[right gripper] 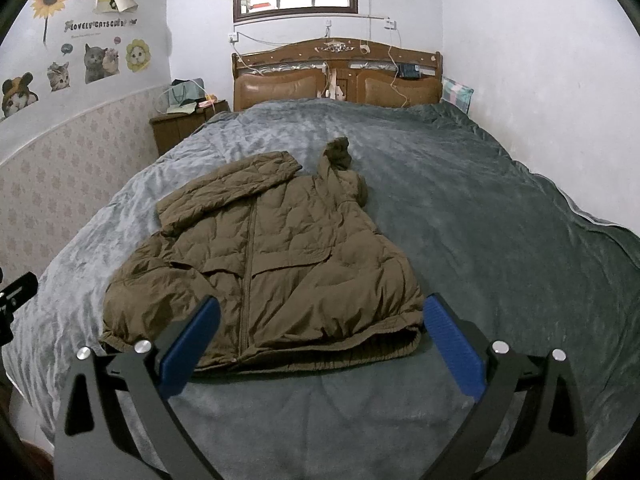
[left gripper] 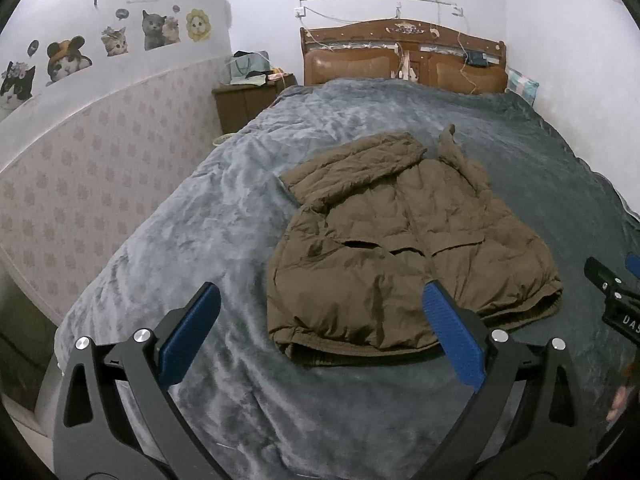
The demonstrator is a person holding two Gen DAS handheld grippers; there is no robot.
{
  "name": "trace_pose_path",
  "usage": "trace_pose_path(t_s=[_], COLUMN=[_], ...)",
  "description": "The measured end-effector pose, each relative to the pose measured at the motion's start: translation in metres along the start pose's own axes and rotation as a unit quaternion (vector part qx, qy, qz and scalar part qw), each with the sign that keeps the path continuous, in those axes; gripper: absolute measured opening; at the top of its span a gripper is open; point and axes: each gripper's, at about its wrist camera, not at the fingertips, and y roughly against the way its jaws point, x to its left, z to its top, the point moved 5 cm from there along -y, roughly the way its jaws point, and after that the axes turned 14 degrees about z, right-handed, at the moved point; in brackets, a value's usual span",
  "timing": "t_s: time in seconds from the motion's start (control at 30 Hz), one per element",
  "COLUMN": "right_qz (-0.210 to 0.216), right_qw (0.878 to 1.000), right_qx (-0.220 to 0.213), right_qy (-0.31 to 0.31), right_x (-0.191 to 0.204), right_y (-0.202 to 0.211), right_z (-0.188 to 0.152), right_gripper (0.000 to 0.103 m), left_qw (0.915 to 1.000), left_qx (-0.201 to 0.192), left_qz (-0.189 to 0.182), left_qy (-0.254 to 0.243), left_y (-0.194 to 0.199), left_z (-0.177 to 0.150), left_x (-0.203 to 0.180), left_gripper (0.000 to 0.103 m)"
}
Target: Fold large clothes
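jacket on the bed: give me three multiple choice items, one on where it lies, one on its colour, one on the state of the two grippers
1. Where does the jacket lie?
A. on the grey blanket covering the bed
B. on the nightstand
C. hung on the headboard

2. What colour is the jacket?
A. red
B. olive brown
C. white

3. How do the left gripper and right gripper stand?
A. both shut on the hem
B. one open, one shut
C. both open, holding nothing

Answers: 1 A, it is spread flat on the blanket, hem toward the cameras. 2 B, its quilted fabric is olive brown all over. 3 C, each gripper's blue pads stand wide apart with nothing between them.
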Motion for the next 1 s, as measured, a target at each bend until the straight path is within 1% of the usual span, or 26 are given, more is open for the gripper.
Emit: trace_pose_path(t_s=[0.17, 0.57, 0.77, 0.9, 1.0], right_qz=[-0.002, -0.004, -0.005, -0.008, -0.008], right_qw=[1.000, 1.000, 1.000, 1.000, 1.000], right_qx=[0.004, 0.006, 0.004, 0.005, 0.005], right_qy=[0.000, -0.002, -0.001, 0.006, 0.005], right_x=[-0.006, -0.004, -0.005, -0.006, -0.007], right_y=[-0.006, -0.011, -0.017, -0.024, -0.028], right_z=[0.003, 0.004, 0.005, 0.007, 0.008], right_gripper=[0.101, 0.101, 0.101, 0.101, 0.101], left_qw=[1.0000, 0.9997, 0.9996, 0.9992, 0.9993], left_qx=[0.005, 0.023, 0.028, 0.039, 0.038], left_qz=[0.001, 0.003, 0.007, 0.000, 0.005], left_qy=[0.001, 0.001, 0.002, 0.003, 0.000], left_y=[-0.004, -0.020, -0.034, -0.046, -0.052], left_z=[0.000, -0.004, -0.004, -0.007, -0.008], left_x=[0.000, -0.003, -0.004, -0.005, -0.005], left_gripper=[0.100, 0.100, 0.100, 0.100, 0.100])
